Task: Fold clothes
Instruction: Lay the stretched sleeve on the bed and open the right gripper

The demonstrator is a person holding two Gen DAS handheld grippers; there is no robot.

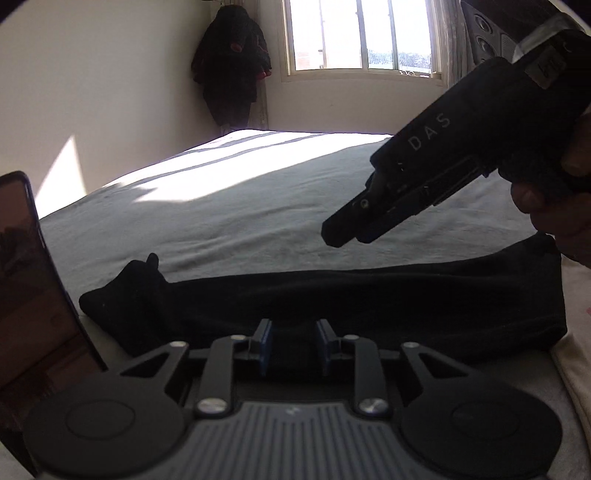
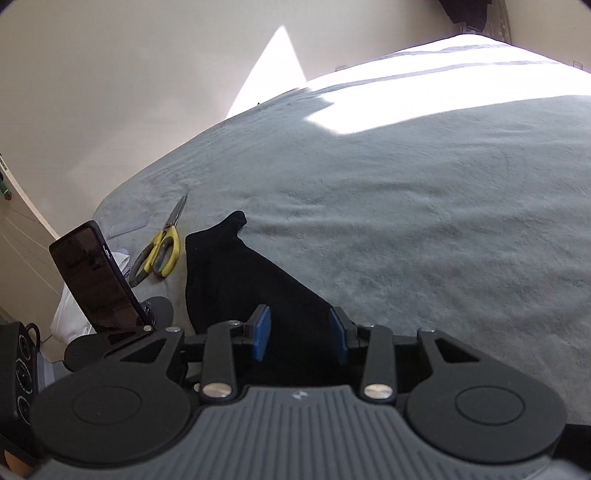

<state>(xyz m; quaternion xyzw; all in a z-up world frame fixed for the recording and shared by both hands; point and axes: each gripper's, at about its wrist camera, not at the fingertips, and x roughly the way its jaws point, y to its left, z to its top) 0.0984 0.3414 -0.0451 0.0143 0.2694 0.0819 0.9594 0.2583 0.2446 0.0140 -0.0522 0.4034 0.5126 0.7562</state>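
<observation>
A black garment (image 1: 332,306) lies in a long folded strip along the near edge of the grey bed; it also shows in the right wrist view (image 2: 236,280). My left gripper (image 1: 293,328) is open, its blue pads low over the garment's near edge. My right gripper (image 2: 300,325) is open over the garment's right end. From the left wrist view the right gripper (image 1: 340,232) hangs above the garment, pointing down and left, and looks empty.
The grey blanket (image 2: 406,221) covers the bed, sunlit at the far side. Yellow-handled scissors (image 2: 160,247) lie left of the garment. A dark phone (image 2: 94,273) is mounted on the left gripper. A dark coat (image 1: 232,66) hangs in the corner beside a window (image 1: 358,33).
</observation>
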